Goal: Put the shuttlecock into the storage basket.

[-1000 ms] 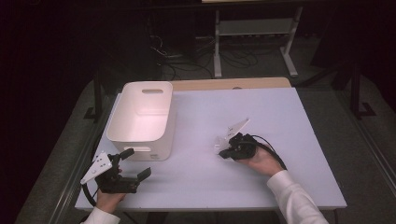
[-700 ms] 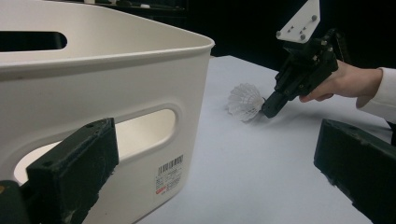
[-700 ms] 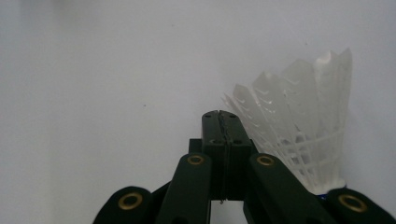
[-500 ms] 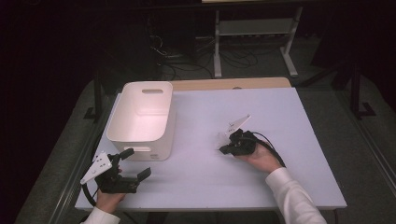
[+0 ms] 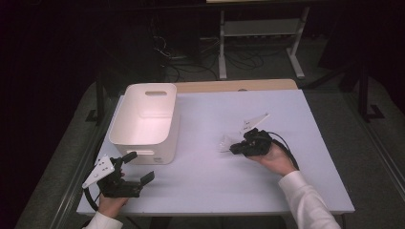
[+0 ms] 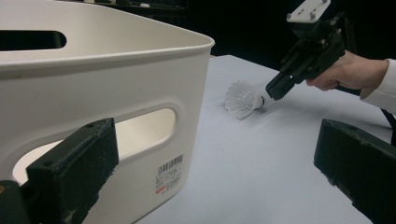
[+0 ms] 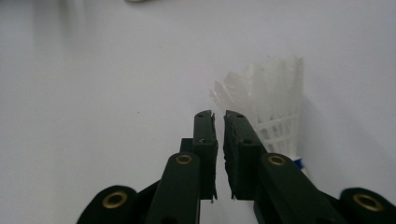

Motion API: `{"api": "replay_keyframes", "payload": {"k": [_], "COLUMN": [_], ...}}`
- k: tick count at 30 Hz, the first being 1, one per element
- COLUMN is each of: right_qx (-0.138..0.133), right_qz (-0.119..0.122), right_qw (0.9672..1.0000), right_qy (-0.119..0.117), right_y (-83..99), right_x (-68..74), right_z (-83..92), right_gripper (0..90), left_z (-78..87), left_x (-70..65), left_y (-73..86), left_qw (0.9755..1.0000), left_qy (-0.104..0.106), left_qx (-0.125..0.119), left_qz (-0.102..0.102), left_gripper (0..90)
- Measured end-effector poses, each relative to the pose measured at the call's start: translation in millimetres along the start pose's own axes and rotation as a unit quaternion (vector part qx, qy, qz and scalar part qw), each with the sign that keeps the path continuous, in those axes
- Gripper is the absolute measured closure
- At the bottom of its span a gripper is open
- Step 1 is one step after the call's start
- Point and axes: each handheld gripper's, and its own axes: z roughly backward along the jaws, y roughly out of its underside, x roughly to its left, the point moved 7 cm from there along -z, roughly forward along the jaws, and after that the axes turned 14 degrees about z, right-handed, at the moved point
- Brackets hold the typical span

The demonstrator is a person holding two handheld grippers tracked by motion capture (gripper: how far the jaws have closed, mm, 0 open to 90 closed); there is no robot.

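While the left tool [image 5: 138, 168] waits open by the bin [image 5: 143, 124], the right tool [image 7: 219, 122], nearly closed and empty, lies beside the shuttlecock [image 7: 273, 100], apparently lining up to grasp it.

We see a shuttlecock [image 7: 273, 100] with a white, faintly translucent plastic-looking skirt, ribbed and latticed towards its base, lying to the right of the bin [image 5: 143, 119]. The bin looks like smooth, softly glossy cream plastic with a paper barcode label. The table [image 5: 215, 181] beneath it looks matt and pale. The right gripper [image 7: 219, 116] has matt black, rough-edged pads and brass-coloured rivets.

Black gripper [image 5: 237, 148], brass screws, white sleeve [image 5: 305, 200]
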Motion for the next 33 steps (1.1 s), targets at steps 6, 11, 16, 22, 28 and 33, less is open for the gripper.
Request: {"api": "replay_keyframes", "payload": {"k": [6, 11, 16, 22, 28, 33], "right_qx": [-0.007, -0.012, -0.006, 0.006, 0.023, 0.018], "right_qz": [-0.019, -0.03, -0.038, -0.046, -0.036, -0.027], "right_qw": [0.9997, 0.9989, 0.9984, 0.9977, 0.9972, 0.9973], "right_qy": [0.017, 0.033, 0.042, 0.049, 0.061, 0.066], "right_y": [6.3, 12.9, 16.4, 17.1, 12.4, 6.4], "right_x": [-6.0, -12.1, -16.4, -22.2, -30.5, -37.3], "right_z": [19.9, 33.8, 39.5, 40.4, 41.1, 45.2], "right_gripper": [71.4, 63.2, 50.6, 31.7, 13.2, 4.9], "left_z": [0.4, -0.2, -0.6, -0.8, -0.8, -1.8], "left_x": [1.2, 1.0, 0.8, 0.9, 0.8, 0.6], "left_y": [0.5, 0.2, 0.0, 0.2, 0.1, 0.2], "left_qw": [1.0, 1.0, 1.0, 1.0, 1.0, 1.0], "left_qy": [-0.003, -0.002, -0.002, -0.001, -0.001, 0.001], "left_qx": [0.006, 0.003, 0.001, 0.003, 0.002, 0.001], "left_qz": [-0.005, -0.005, -0.004, -0.004, -0.002, -0.001], "left_gripper": [0.0, 0.0, 0.0, 0.0, 0.0, 0.0]}}
